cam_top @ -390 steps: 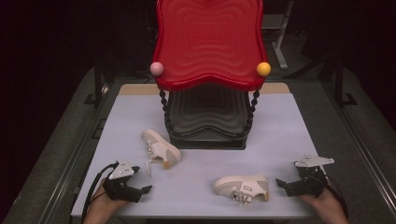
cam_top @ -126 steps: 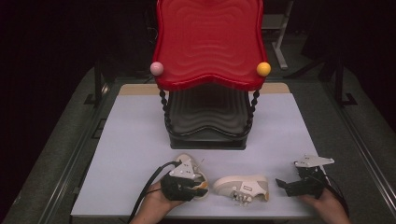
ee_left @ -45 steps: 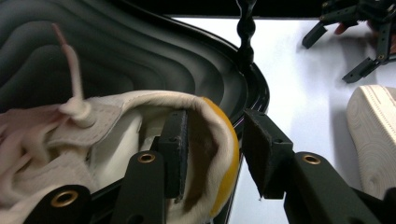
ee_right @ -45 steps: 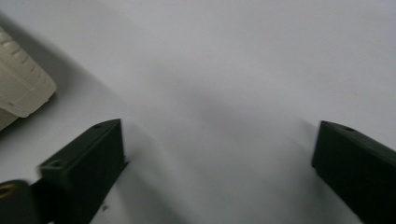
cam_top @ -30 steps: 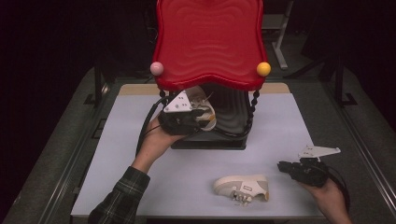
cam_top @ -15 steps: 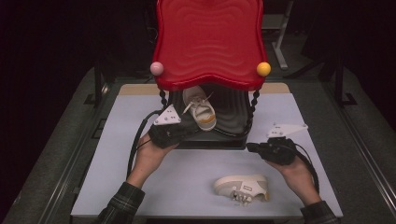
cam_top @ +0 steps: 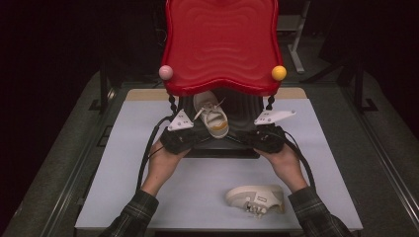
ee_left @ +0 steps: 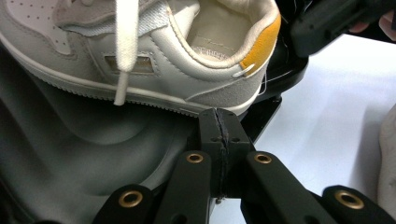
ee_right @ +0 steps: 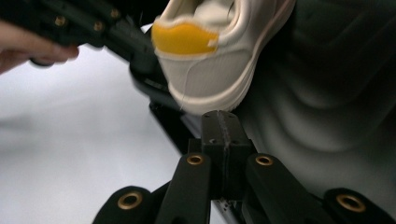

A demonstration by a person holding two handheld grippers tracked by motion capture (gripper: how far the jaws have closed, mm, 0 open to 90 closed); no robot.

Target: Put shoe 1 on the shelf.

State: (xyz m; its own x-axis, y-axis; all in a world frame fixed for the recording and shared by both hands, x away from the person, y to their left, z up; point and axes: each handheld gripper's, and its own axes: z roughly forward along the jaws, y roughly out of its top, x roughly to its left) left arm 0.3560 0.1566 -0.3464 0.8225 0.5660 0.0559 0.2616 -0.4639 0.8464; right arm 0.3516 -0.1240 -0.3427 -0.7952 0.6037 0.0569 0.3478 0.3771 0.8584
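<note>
A white sneaker [cam_top: 212,116] with an orange heel tab lies on the black lower shelf [cam_top: 247,106] of a red-topped rack [cam_top: 220,44], heel toward me. My left gripper [cam_top: 200,140] is shut and empty, its tips just under the sneaker's [ee_left: 187,70] heel side. My right gripper [cam_top: 237,140] comes in from the other side, also shut and empty. The right gripper's [ee_right: 219,122] tips sit right below the orange heel [ee_right: 187,39]; I cannot tell whether they touch the sole. A second white sneaker [cam_top: 254,197] lies on its side on the table, near the front right.
The red top carries a pink ball [cam_top: 166,72] at its left corner and an orange ball [cam_top: 279,72] at its right. Twisted black posts hold it over the lower shelf. The pale table [cam_top: 123,187] has dark rails along both sides. Cables trail from both grippers.
The left gripper let go of the sneaker on the lower shelf, shut, and sank to its heel. The right hand moved from the table's right edge in to the shelf front.
</note>
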